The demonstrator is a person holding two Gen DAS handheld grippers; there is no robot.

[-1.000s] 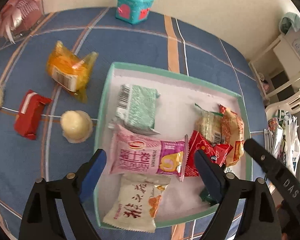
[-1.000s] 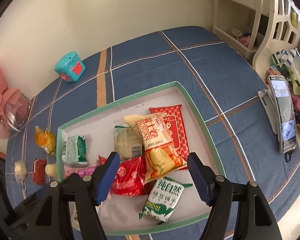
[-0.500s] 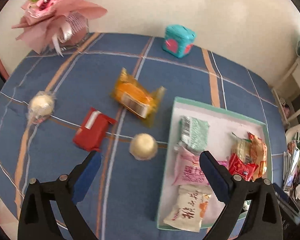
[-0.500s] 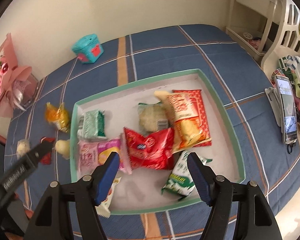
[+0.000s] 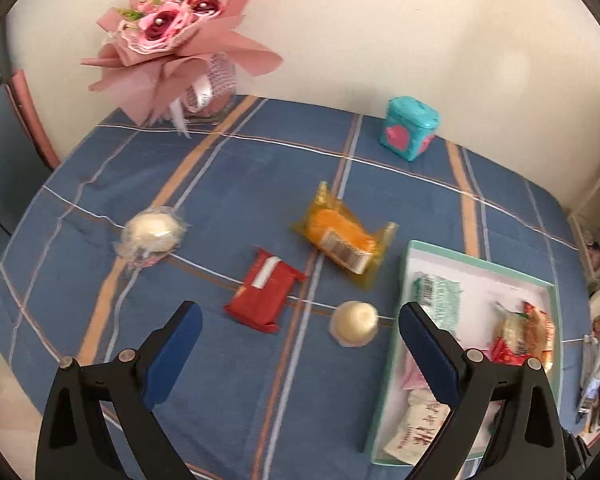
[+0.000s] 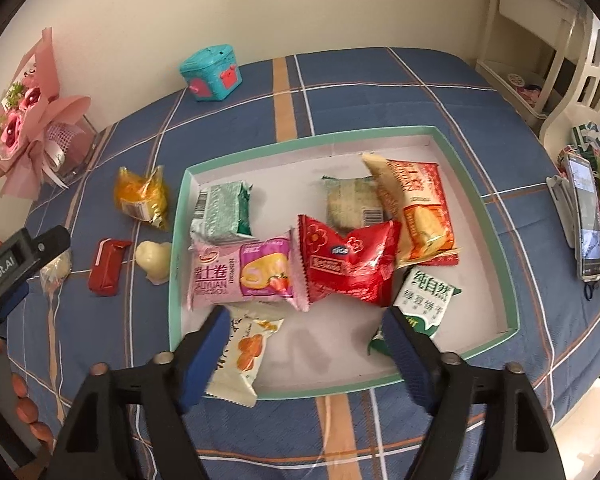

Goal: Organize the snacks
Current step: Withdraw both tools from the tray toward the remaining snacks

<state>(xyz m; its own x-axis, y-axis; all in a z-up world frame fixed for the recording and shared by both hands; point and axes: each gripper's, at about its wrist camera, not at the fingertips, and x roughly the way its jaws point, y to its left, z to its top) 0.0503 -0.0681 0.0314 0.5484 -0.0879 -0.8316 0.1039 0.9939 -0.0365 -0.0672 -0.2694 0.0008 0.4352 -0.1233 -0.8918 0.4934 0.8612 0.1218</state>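
Seven snack packets lie flat in the green-rimmed tray (image 6: pixel 512 276). Left of it lie an orange packet (image 5: pixel 342 236), red packet (image 5: pixel 262 294) and two pale round cakes (image 5: pixel 354 322).

four snacks (image 5: pixel 263 295) on cloth (image 5: pixel 240 184), left of tray (image 6: pixel 512 312).

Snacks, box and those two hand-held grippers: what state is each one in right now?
Left hand-held gripper: open, empty; jaws have just been opening.
Right hand-held gripper: open, empty; jaws have just been opening.
Box: open-topped, holding several packets.
Red packet: outside the box, on the cloth.
Orange packet: outside, sealed.
Two round white snacks: outside, wrapped.
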